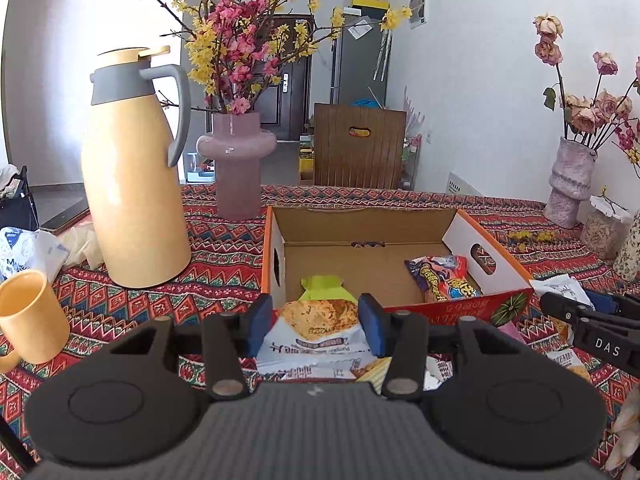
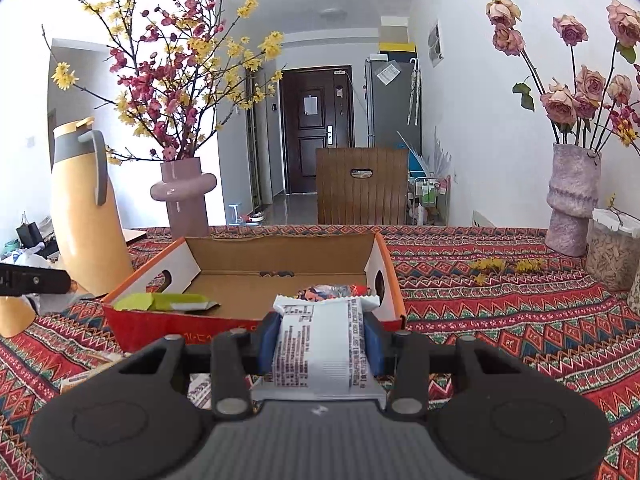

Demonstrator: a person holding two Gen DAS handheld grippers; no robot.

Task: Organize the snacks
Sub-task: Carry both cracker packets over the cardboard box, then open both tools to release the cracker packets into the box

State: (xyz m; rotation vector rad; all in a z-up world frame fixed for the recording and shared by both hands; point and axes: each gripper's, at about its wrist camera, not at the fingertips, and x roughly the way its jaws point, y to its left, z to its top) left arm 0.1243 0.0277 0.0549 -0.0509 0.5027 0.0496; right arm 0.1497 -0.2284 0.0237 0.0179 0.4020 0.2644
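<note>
Both fingers clamped on packets, left gripper (image 1: 318, 326) on a pastry packet (image 1: 318, 334), right gripper (image 2: 320, 344) on a white packet (image 2: 324, 344), just short of the box (image 1: 280, 240) mid-counter; best lifted over the near wall before release.

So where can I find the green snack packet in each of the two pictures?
Left wrist view: the green packet lies inside the cardboard box, low in the middle, just beyond the left gripper.
Right wrist view: the same packet lies in the box's near left corner, left of the right gripper.
Shared landmark: the yellow jug, left of the box in both.
</note>
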